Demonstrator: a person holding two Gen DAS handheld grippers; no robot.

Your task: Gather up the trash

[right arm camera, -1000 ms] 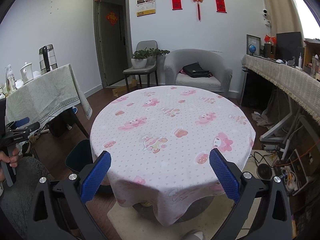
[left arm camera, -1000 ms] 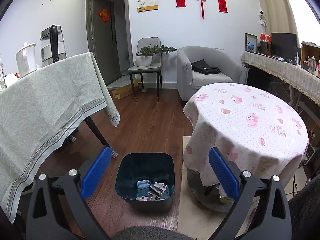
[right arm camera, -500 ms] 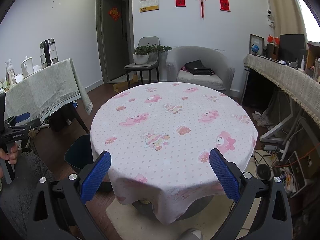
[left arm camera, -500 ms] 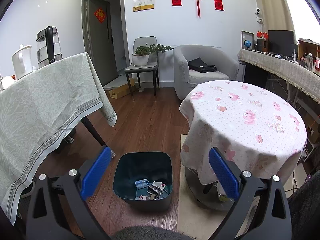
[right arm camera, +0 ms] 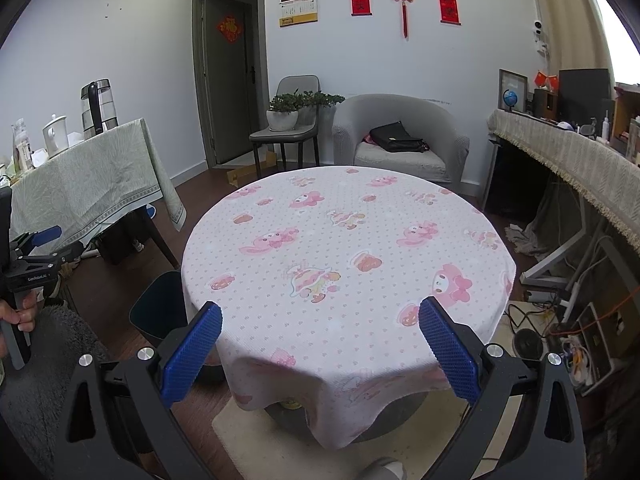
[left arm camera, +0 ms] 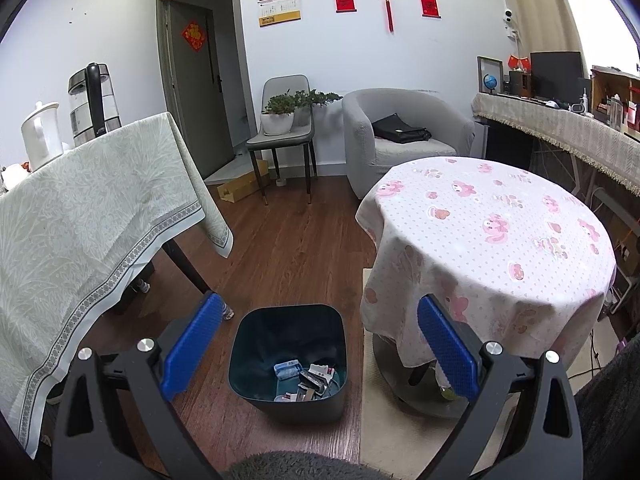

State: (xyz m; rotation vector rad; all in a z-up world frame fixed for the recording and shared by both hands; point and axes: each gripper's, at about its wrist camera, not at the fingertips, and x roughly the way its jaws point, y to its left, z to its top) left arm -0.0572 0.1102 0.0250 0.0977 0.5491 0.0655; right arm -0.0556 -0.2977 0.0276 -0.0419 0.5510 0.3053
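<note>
A dark teal bin (left arm camera: 256,332) stands on the wood floor beside the round table, with several pieces of trash (left arm camera: 304,378) at its bottom. My left gripper (left arm camera: 318,350) hangs open above the bin, nothing between its blue pads. In the right wrist view, my right gripper (right arm camera: 320,350) is open and empty over the near edge of the round table with the pink cartoon cloth (right arm camera: 344,248). The bin (right arm camera: 160,312) shows partly behind that table's left side. A hand holds the left gripper (right arm camera: 40,246) at the far left.
A table with a pale green cloth (left arm camera: 80,216) carries a kettle (left arm camera: 94,100) on the left. A grey chair with a plant (left arm camera: 282,128) and a grey armchair (left arm camera: 404,136) stand at the back wall. A long covered desk (right arm camera: 568,152) runs along the right. Cables lie on the floor (right arm camera: 576,336).
Both views have shifted slightly; the left gripper has lifted a little above the bin and the right gripper has drawn back a bit from the round table. Both stay open.
</note>
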